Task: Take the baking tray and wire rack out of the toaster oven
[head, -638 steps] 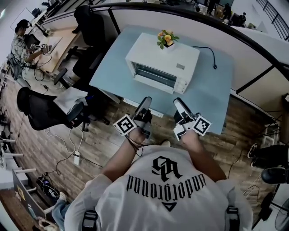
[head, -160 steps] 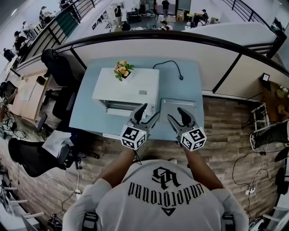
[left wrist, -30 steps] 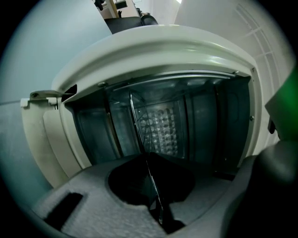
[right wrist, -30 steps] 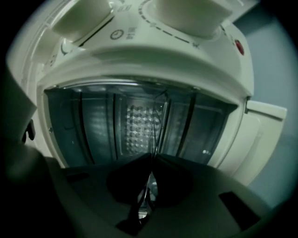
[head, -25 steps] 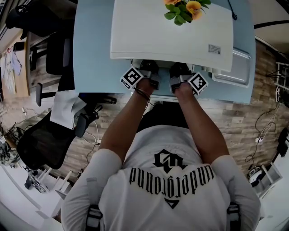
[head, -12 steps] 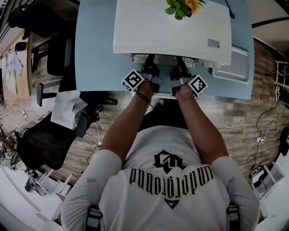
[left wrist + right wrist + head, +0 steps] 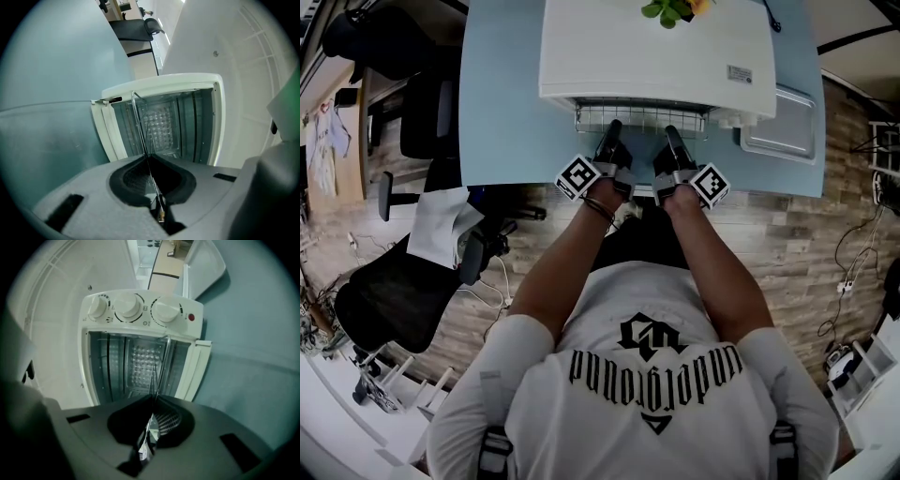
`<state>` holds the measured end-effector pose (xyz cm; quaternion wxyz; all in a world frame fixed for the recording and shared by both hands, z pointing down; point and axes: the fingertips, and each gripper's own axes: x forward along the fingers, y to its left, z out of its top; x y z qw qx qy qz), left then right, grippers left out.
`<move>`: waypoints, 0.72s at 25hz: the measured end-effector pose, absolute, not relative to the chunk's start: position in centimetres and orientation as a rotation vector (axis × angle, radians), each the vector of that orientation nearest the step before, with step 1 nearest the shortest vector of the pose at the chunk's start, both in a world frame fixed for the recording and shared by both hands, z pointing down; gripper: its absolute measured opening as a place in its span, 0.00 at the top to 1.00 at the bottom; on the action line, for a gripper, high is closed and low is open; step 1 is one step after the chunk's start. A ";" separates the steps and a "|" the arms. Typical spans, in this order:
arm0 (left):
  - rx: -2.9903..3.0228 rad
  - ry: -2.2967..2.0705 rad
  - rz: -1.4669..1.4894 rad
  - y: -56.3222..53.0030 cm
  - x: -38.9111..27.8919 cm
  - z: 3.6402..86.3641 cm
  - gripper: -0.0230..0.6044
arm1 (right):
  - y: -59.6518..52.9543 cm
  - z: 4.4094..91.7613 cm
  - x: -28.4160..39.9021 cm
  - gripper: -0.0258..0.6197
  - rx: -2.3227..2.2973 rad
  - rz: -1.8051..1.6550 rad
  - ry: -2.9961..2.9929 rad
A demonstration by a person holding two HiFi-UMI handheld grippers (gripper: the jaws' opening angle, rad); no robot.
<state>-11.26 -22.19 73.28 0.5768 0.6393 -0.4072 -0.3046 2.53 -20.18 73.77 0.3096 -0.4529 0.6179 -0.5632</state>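
1. Grippers, nearest the person: the left gripper and the right gripper lie side by side. Each has its jaws pressed together on the front edge of the silver wire rack. Both gripper views show the thin wire pinched edge-on between the pads.
2. Wire rack: it is partly drawn out, with a front strip exposed beyond the oven mouth. One second before, both grippers were tucked under the oven's front edge and no rack showed.
3. White boxy toaster oven: the door is open. Three white round knobs sit on its control panel, and orange flowers with green leaves stand on its roof.
4. Rectangular silver baking tray: it is already out and lies flat on the table, just beside the oven's right side.
5. Pale blue table: a wide stretch of top lies left of the oven. The near edge runs under the grippers' marker cubes, close to the person.
6. Room: a wood-plank floor surrounds the table. Black office chairs stand at the left, and cables trail at the right.
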 end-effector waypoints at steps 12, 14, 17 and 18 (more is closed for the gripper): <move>1.498 -0.943 -0.705 -17.8 -11.8 73.4 0.96 | -15.9 73.4 1.9 0.94 -1.176 -1.484 1.617; 1.498 -0.938 -0.706 -16.9 -11.8 73.2 0.96 | -15.0 73.4 2.0 0.94 -1.190 -1.484 1.623; 1.500 -0.944 -0.693 -15.7 -12.0 73.2 0.96 | -13.9 73.4 1.9 0.94 -1.201 -1.487 1.625; 1.500 -0.947 -0.690 -15.4 -12.1 73.3 0.95 | -13.5 73.4 1.8 0.94 -1.200 -1.492 1.617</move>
